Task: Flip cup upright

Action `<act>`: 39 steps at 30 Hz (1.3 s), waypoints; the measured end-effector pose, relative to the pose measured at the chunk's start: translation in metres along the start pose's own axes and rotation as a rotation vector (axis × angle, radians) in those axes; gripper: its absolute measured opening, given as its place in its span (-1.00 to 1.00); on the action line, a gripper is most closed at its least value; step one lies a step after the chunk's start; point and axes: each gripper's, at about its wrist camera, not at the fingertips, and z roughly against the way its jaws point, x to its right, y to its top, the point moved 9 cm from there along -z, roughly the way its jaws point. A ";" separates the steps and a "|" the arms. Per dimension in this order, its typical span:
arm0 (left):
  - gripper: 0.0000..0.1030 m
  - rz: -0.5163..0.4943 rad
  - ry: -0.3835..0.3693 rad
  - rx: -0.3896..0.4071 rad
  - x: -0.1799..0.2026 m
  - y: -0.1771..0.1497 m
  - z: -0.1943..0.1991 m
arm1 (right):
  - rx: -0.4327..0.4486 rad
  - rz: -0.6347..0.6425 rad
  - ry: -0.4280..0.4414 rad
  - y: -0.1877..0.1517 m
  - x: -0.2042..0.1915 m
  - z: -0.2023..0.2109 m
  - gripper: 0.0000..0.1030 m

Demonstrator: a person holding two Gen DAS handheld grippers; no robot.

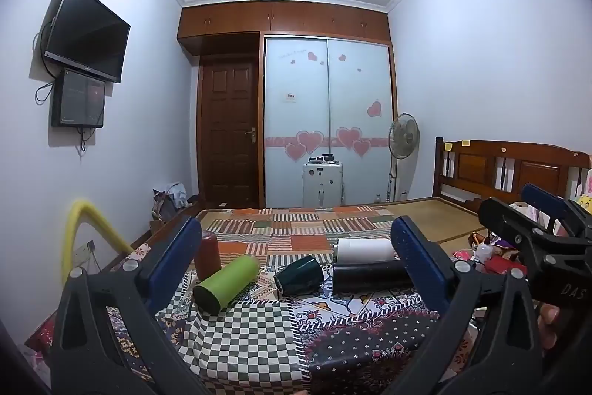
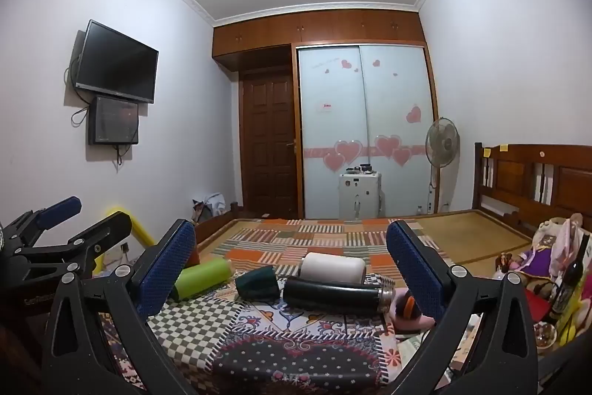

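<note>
1. Holding two grippers above a patchwork-covered bed point(image 1: 296, 228), we count both in view: the left gripper point(image 1: 296, 254) with its two blue-padded fingers spread wide and nothing between them; the right gripper point(image 2: 292, 260) likewise spread wide and holding nothing.
2. We count five vessels on the quilt; four lie on their sides and one stands.
3. We see one dark green cup point(image 1: 299, 274) on its side near the middle of the row, mouth turned toward the left; it touches neither gripper.
4. We see one lime green tumbler point(image 1: 225, 284) lying left of the cup, just beside it but apart.
5. We see one dark red cup point(image 1: 208, 254) standing behind the tumbler, partly hidden by the left finger; whether its mouth faces up or down we cannot tell.
6. We see one black flask point(image 2: 333, 295) lying right of the green cup, and one white tumbler point(image 2: 331, 267) lying just behind the flask.
7. We count one television point(image 1: 87, 32), one pedestal fan point(image 1: 403, 139), and one wooden headboard point(image 1: 510, 169).
</note>
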 end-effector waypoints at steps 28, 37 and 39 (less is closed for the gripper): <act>1.00 -0.019 0.009 0.004 0.003 -0.002 -0.001 | -0.011 -0.009 0.000 -0.002 0.000 -0.001 1.00; 1.00 -0.012 0.014 -0.002 0.000 -0.004 -0.002 | -0.013 -0.013 -0.001 -0.003 0.000 -0.003 1.00; 1.00 -0.013 0.016 -0.002 -0.001 -0.004 -0.002 | -0.013 -0.013 -0.001 -0.003 0.000 -0.003 1.00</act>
